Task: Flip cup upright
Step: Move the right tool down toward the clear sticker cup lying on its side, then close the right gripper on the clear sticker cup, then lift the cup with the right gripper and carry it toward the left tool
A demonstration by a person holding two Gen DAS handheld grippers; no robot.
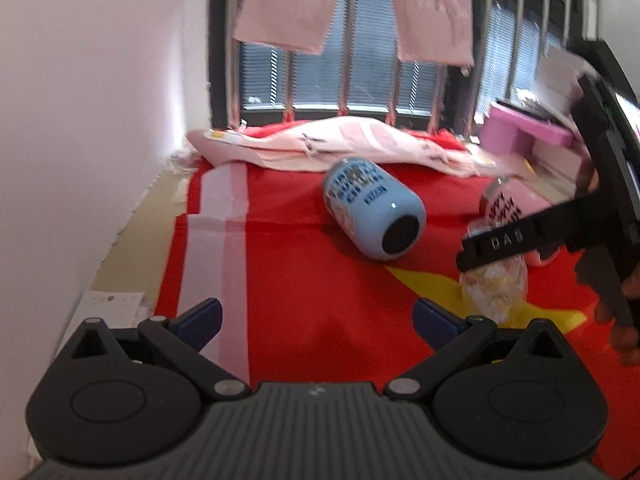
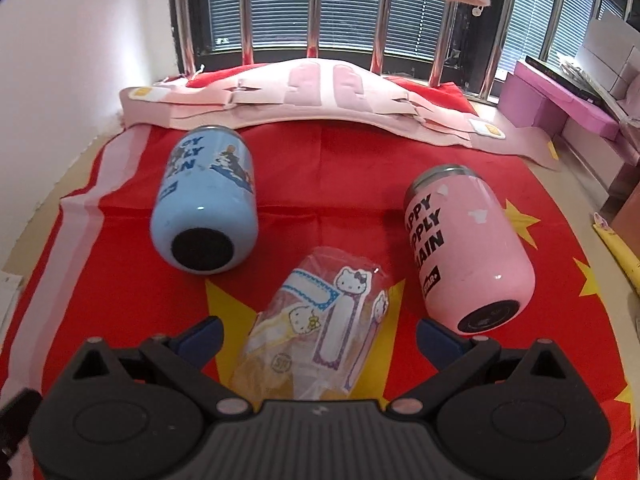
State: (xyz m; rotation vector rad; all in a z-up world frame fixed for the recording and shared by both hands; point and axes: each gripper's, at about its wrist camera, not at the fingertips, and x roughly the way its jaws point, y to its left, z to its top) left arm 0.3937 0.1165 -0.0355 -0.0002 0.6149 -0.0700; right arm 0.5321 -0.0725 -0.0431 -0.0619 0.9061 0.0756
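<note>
Partly hidden pink cup [image 1: 508, 200], clear cup [image 2: 320, 320] cropped

1. The red cloth [image 2: 320, 168] lies bare between the blue cup [image 2: 206, 204] and the pink cup [image 2: 468, 248], which rest on their sides well apart, leaving a wide lane toward the folded pink blanket [image 2: 304, 92].
2. A clear plastic cup [image 2: 320, 312] lies in the near end of that lane, between the spread fingers of the right gripper [image 2: 318, 334].
3. Ahead of the left gripper [image 1: 316, 316], jaws apart, bare cloth runs up to the blue cup.
4. The right gripper's black body crosses the left view's right side, blocking the pink cup.
5. The blanket and window bars [image 2: 314, 8] close the far side.
</note>
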